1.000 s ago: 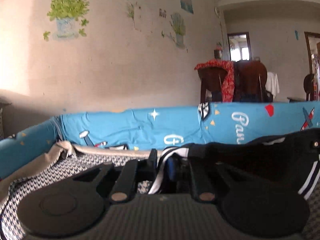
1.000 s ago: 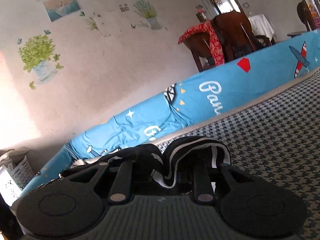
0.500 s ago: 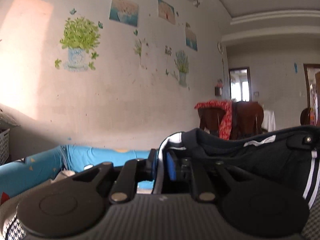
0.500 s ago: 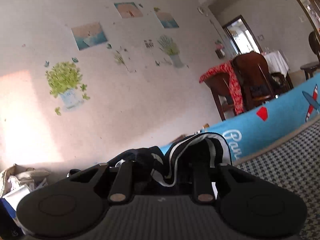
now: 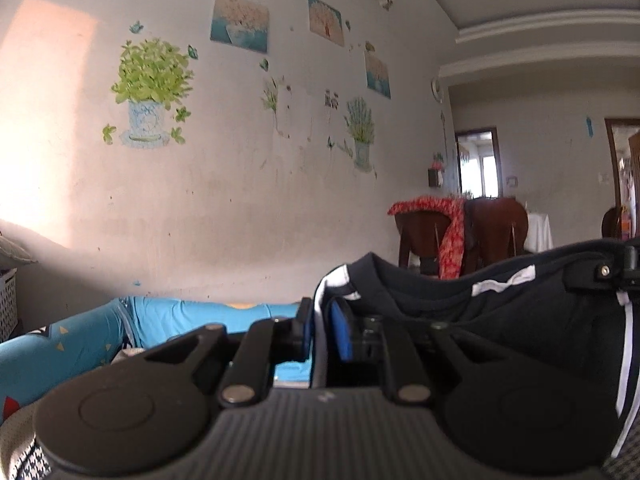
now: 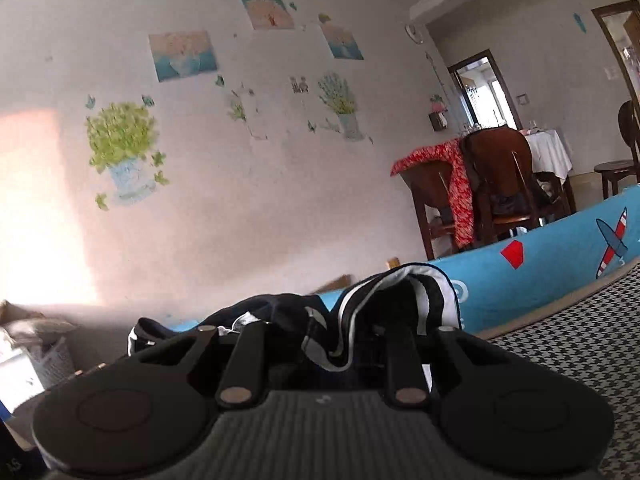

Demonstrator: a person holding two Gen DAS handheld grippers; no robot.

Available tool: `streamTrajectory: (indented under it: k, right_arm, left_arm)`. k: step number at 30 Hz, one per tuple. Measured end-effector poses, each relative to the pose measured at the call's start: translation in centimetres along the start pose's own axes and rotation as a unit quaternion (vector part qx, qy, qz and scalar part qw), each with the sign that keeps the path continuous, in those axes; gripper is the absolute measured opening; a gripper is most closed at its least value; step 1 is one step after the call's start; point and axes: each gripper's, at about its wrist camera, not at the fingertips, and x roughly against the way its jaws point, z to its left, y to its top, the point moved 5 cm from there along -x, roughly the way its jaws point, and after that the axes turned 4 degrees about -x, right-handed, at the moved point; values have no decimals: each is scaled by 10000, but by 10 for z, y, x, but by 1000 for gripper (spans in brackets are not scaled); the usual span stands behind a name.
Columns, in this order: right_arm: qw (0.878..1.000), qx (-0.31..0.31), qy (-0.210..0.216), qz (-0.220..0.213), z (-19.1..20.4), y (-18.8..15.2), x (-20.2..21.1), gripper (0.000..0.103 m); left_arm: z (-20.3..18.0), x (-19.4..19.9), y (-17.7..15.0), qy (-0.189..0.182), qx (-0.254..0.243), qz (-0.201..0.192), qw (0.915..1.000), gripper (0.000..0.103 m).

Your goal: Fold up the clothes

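Both claws grip one dark striped garment — left claw pinches its white-edged hem, right claw clamps a bunched fold — raised above the houndstooth bed.

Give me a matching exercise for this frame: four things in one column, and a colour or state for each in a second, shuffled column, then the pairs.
Things:
1. left gripper
2. garment
3. bed cover
4. chair

States:
A. draped with red cloth
B. blue with plane prints
C. shut on white-striped fabric
D. dark, held up by both grippers

Pairs: 1-C, 2-D, 3-B, 4-A
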Motion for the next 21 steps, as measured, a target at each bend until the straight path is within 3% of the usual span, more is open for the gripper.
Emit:
streamTrajectory:
  k: [7,15,18,21]
  right_arm:
    - [9989,44,-268,394,-21,-23,-51,22]
    - [9973,16,-466,561,-40,-42,-98,22]
    - [9969,-9,-511,591,-48,-40,-120,22]
    - [9970,-6,-509,588,-56,-35,-147,24]
  left_arm:
    - [-18,-44,-26,-74,-195,290,9994,16]
    - [-31,-93,-51,-237,-302,600,9975,20]
    - [-33,-109,-60,-405,-287,734,9961,31]
    - [-36,-124,-71,-660,-270,886,9935,52]
